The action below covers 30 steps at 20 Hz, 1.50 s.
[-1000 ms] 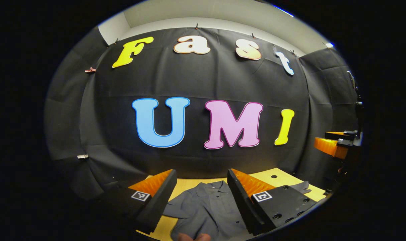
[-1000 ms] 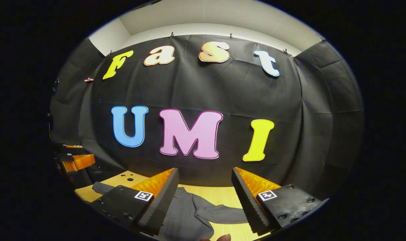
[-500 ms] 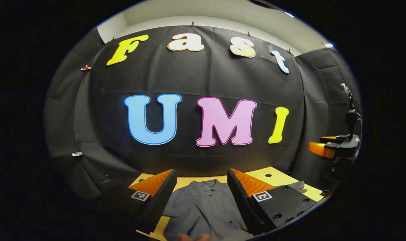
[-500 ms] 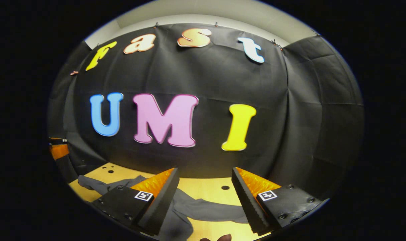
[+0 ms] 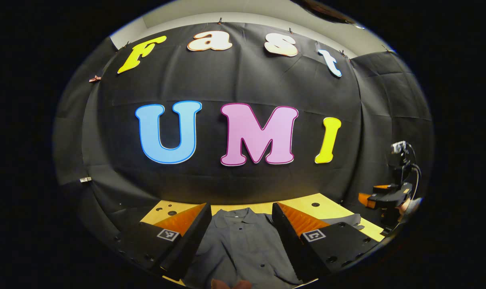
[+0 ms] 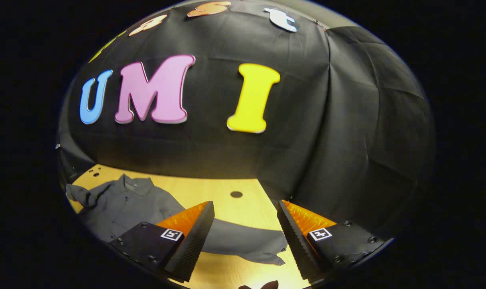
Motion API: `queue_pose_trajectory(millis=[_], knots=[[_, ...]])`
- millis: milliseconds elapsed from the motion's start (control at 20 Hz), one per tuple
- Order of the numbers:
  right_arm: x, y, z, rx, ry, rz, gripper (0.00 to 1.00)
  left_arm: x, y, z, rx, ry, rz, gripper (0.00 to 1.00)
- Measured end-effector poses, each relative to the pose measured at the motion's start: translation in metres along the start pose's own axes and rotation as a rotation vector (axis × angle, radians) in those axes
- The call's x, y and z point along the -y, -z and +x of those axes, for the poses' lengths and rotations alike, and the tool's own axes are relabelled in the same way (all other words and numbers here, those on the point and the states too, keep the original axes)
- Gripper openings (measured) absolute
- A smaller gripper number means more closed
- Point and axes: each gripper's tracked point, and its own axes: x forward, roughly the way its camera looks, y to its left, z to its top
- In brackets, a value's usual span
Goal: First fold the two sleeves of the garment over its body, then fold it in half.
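Observation:
A grey button-up shirt (image 5: pixel 239 245) lies flat on the wooden table (image 5: pixel 307 204), collar toward the booth wall. In the left gripper view my left gripper (image 5: pixel 241 218) hangs open above the shirt's chest, holding nothing. The right gripper (image 5: pixel 381 196) shows far off at that view's right edge. In the right gripper view the shirt (image 6: pixel 118 202) lies to the left, and one sleeve (image 6: pixel 243 241) stretches out flat across the table (image 6: pixel 211 188). My right gripper (image 6: pixel 245 220) stands open just above that sleeve, with the cuff end between its fingers' line, apart from the cloth.
The black cloth wall closes the table's far side and wraps round its right side. Small round holes (image 6: pixel 236 194) dot the wooden table top. A bit of a hand (image 5: pixel 231 284) shows at the bottom of the left gripper view.
Both grippers have tipped downward and more table shows. The right gripper has swung right and lower, toward the outstretched sleeve. Both stay open.

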Motion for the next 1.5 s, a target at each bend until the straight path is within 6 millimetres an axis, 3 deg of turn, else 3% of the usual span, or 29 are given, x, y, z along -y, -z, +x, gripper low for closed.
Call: queue_pose_trajectory(millis=[250,500,750,950,1150,1250,1350,1500], knots=[[0.022,0.072,0.053,-0.124,0.011,0.010,0.98,0.019,0.011,0.011,-0.044,-0.021,0.023,0.96],[0.042,0.127,0.096,-0.227,0.041,0.039,0.98,0.037,0.021,0.020,-0.085,-0.028,0.022,0.96],[0.050,0.166,0.118,-0.309,0.041,0.024,0.98,0.048,0.028,0.029,-0.107,-0.030,0.034,0.96],[0.052,0.195,0.123,-0.384,0.032,0.033,0.98,0.051,0.027,0.031,-0.113,-0.036,0.034,0.95],[0.044,0.197,0.121,-0.404,-0.002,0.127,0.96,0.056,0.024,0.035,-0.110,-0.037,0.052,0.95],[0.036,0.195,0.123,-0.391,-0.044,0.111,0.80,0.058,0.025,0.036,-0.111,-0.042,0.054,0.95],[0.028,0.196,0.120,-0.378,-0.054,0.051,0.31,0.058,0.024,0.033,-0.108,-0.047,0.046,0.95],[0.022,0.188,0.113,-0.392,-0.047,0.003,0.09,0.052,0.021,0.024,-0.097,-0.053,0.035,0.96]])
